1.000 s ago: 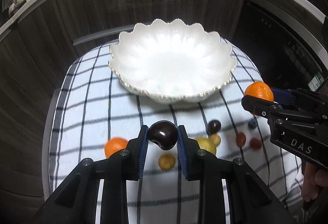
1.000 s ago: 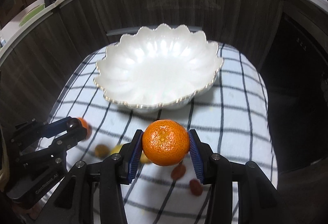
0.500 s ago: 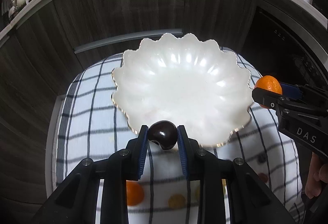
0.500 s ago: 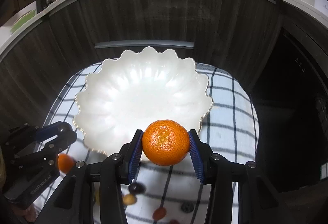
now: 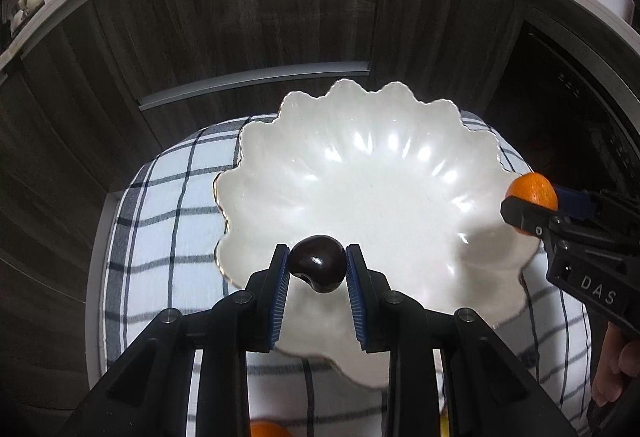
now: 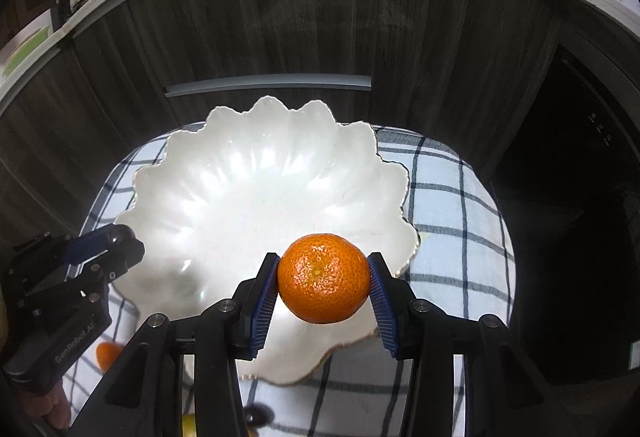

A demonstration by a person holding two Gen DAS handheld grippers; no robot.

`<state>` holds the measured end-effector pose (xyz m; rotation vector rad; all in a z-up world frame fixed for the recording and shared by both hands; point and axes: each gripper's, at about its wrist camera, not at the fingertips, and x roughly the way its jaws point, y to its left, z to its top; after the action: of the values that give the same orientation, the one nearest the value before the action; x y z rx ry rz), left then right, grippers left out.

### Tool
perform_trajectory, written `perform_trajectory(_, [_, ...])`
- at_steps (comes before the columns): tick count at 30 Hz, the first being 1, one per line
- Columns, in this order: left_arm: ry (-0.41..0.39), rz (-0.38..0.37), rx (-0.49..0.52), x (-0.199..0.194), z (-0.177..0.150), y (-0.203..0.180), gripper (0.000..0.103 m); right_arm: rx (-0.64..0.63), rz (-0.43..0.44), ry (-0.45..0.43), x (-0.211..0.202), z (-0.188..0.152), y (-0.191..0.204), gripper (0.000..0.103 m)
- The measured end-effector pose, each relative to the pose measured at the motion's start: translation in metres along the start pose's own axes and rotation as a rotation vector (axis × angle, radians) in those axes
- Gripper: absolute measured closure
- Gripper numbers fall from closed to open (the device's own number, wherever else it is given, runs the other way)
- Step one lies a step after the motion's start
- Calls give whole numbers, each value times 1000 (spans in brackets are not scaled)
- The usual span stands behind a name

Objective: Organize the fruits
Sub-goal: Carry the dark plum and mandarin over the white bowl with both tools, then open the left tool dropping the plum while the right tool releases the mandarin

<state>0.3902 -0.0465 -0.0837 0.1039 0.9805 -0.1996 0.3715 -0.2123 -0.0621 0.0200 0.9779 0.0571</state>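
My left gripper point(image 5: 317, 264) is shut on a dark plum point(image 5: 318, 263) and holds it over the near rim of the white scalloped bowl point(image 5: 360, 141). My right gripper point(image 6: 323, 290) is shut on an orange mandarin point(image 6: 323, 283) and holds it over the bowl's point(image 6: 224, 165) near right side. The bowl is empty. The right gripper with the mandarin point(image 5: 532, 191) shows at the right of the left wrist view; the left gripper point(image 6: 116, 241) shows at the left of the right wrist view.
The bowl stands on a blue-checked white cloth point(image 5: 160, 205) over a small table. Another mandarin point(image 6: 107, 355) and small fruits point(image 6: 256, 415) lie on the cloth behind the grippers. Dark wooden cabinet fronts point(image 5: 240, 17) stand close behind the table.
Both grippers have moved forward and up with their fruit, from above the loose fruits on the cloth to over the bowl. Both stayed shut.
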Motion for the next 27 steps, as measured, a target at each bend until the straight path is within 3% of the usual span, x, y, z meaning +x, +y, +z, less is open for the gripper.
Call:
perform_trajectory(10, [31, -3, -18, 23, 14, 10, 74, 29, 3, 38, 23, 11, 0, 58])
perform_trajectory(24, [82, -22, -10, 39, 8, 7, 73, 50, 1, 96, 46, 5, -6, 58])
perform_trajectory(27, [76, -12, -4, 38, 8, 8, 54, 41, -15, 100, 47, 5, -4, 57])
